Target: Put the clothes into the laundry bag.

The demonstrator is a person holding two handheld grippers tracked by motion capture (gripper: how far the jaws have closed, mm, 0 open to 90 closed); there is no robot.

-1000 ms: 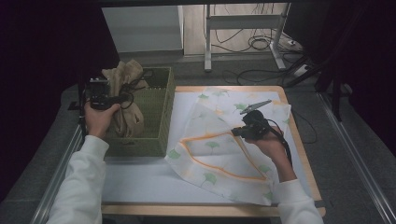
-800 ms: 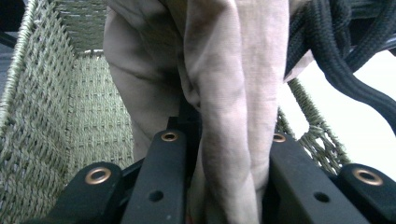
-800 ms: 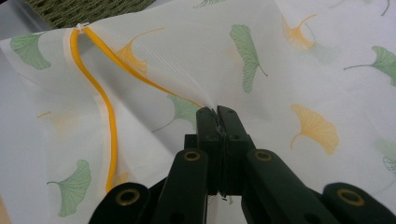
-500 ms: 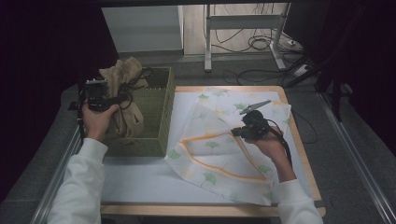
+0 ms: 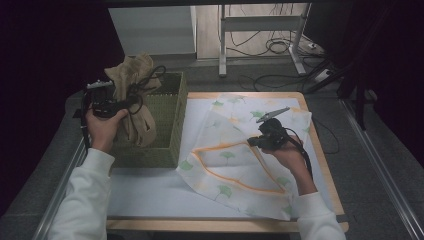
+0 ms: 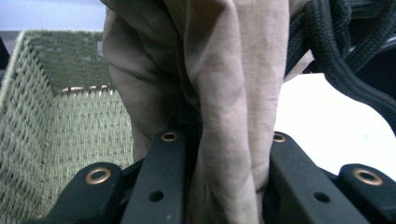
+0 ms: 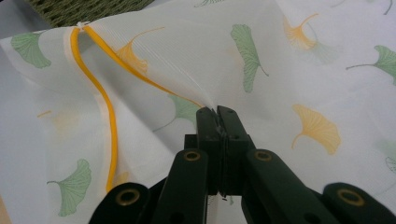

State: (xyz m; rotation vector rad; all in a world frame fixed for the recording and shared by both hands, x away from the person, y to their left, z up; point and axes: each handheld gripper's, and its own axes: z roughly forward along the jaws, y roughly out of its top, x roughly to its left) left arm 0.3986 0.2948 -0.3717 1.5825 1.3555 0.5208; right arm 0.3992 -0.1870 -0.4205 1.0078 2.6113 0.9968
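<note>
A tan garment (image 5: 134, 95) hangs bunched over the green woven basket (image 5: 172, 132) at the table's left. My left gripper (image 5: 122, 106) is shut on it, and its lower folds still trail into the basket. In the left gripper view the tan garment (image 6: 219, 107) is pinched between the two black jaws, with the basket wall (image 6: 51, 116) behind. A white mesh laundry bag (image 5: 235, 150) with ginkgo leaves and an orange zipper lies on the table. My right gripper (image 5: 252, 141) is shut on the bag's mesh (image 7: 187, 60), lifting a fold of it.
A white sheet (image 5: 150, 190) covers the wooden table (image 5: 325, 170). Beyond the far edge stand a desk frame (image 5: 260, 30) and loose cables (image 5: 280, 47) on the floor. A metal rail (image 5: 385, 175) runs along the right side.
My left gripper has lifted the tan garment a little higher out of the basket. The right gripper and the bag have stayed where they were.
</note>
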